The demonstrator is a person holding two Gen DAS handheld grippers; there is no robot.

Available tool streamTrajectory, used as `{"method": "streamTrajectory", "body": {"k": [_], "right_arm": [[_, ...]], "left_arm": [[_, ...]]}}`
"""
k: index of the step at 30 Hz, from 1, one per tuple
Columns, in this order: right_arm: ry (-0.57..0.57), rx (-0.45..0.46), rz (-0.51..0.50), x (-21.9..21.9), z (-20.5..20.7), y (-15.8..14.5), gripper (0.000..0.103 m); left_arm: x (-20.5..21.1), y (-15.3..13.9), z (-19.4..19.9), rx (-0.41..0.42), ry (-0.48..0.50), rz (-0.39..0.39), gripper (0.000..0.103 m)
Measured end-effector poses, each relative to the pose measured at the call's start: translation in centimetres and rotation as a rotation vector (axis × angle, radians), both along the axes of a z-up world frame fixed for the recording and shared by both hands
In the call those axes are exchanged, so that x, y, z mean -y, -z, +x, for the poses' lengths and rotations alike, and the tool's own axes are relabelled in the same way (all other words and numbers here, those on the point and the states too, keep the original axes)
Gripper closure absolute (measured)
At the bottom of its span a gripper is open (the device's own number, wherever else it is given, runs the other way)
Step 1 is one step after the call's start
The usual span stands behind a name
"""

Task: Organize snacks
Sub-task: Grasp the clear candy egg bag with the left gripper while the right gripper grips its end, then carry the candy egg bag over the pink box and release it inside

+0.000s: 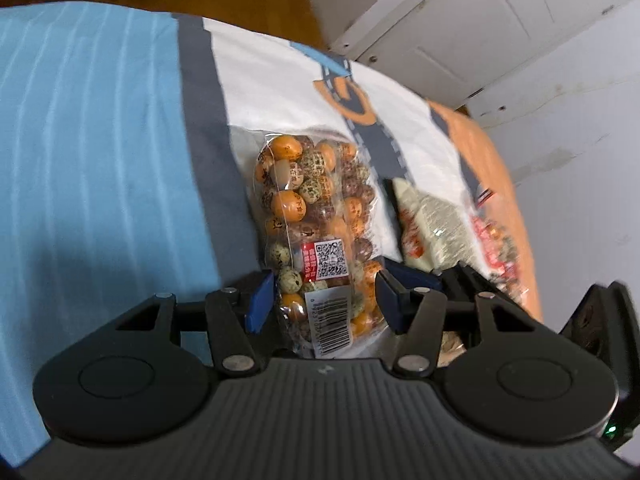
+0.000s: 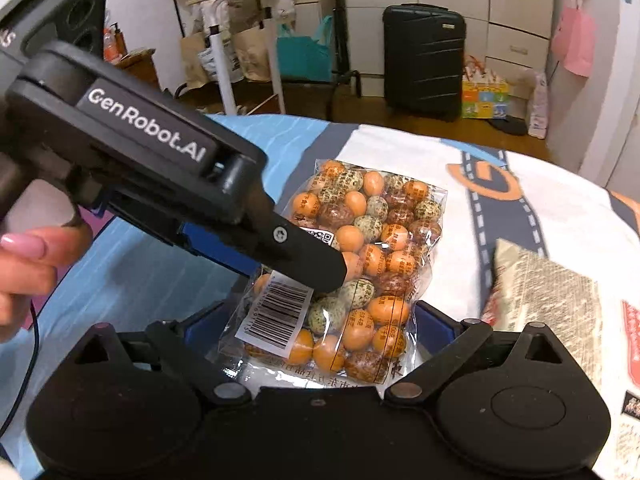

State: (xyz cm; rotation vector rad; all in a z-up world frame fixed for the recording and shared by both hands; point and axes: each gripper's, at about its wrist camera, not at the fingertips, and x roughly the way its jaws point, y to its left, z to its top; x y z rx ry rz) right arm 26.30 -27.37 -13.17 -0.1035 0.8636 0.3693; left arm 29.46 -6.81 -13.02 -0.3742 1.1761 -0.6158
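Left wrist view has us looking down our left gripper (image 1: 325, 294) at a clear bag of speckled and orange egg-shaped snacks (image 1: 316, 224), which lies on the bed (image 1: 100, 140) on the white part of the cover. Our blue pads (image 1: 261, 300) sit on either side of the bag's near end, by the barcode label (image 1: 334, 322), and appear to press into the plastic, so we judge the bag gripped there. From the right wrist view the same bag (image 2: 360, 248) also lies between the blue pads of our right gripper (image 2: 316, 322), which stand wide at its two edges; whether they touch it we cannot tell. The left gripper (image 2: 312, 268) crosses in from the left, with a hand (image 2: 24, 268) on its handle. A second packet with pale printing (image 2: 548, 300) rests just beside the bag, and a red-printed one (image 1: 496, 248) lies beyond it. To do this step well, we think we should keep the grip on the sealed end rather than on the eggs, lift gently so the loose contents settle, and keep clear of the neighbouring packets.
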Motion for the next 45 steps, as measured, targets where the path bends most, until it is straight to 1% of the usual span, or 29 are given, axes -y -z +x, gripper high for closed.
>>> {"method": "streamTrajectory", "body": {"k": [1,3,8,10,12,14,17,19,22,26,29,34,37,40,45], "right_arm": [[0.001,0.001,-0.028,-0.3,0.1,0.2,0.002],[0.009,0.009,-0.075,-1.0,0.1,0.6,0.001],[0.063,0.018,-0.125,-2.1,0.2,1.2,0.0],[0.073,0.023,-0.123,-2.1,0.5,1.2,0.0],[0.072,0.038,-0.123,-2.1,0.6,1.2,0.003],[0.063,0.047,-0.107,-1.8,0.4,0.9,0.011],[0.062,0.065,-0.078,-1.5,-0.3,0.7,0.017],[0.062,0.07,-0.074,-1.8,-0.6,0.6,0.018],[0.064,0.072,-0.058,-2.3,-1.1,0.3,0.019],[0.086,0.054,-0.001,-2.7,-1.8,-0.4,0.019],[0.079,0.043,0.0,-3.4,-2.9,-1.1,0.019],[0.069,-0.017,-0.004,-4.7,-4.6,-1.8,0.019],[0.069,-0.033,-0.016,-5.4,-5.6,-2.5,0.019],[0.059,-0.029,-0.022,-5.8,-6.9,-3.4,0.019],[0.036,-0.034,-0.029,-6.0,-9.0,-4.7,0.019]], "left_arm": [[0.0,0.3,-0.3,-0.005,0.001,0.02,0.055],[-0.2,1.3,-0.4,-0.027,-0.011,0.03,0.056],[0.5,1.4,-0.6,0.031,0.002,0.054,0.055],[0.6,1.4,-0.9,0.056,0.002,0.048,0.056],[0.6,1.4,-1.3,0.064,0.005,0.03,0.056],[0.8,0.8,-1.7,0.102,0.005,0.047,0.056],[0.9,0.2,-1.9,0.105,0.018,0.053,0.056],[0.8,-0.1,-2.2,0.11,0.027,0.067,0.056],[0.8,-0.8,-2.6,0.117,0.036,0.103,0.056],[0.1,-2.0,-3.7,0.115,0.053,0.136,0.056],[-0.7,-2.8,-5.1,0.109,0.052,0.149,0.056],[-1.6,-3.5,-7.5,0.078,0.064,0.195,0.056],[-2.1,-4.0,-8.8,0.069,0.057,0.198,0.056],[-2.8,-4.9,-10.0,0.06,0.053,0.186,0.056],[-3.1,-6.1,-12.2,0.056,0.072,0.192,0.055]]}}
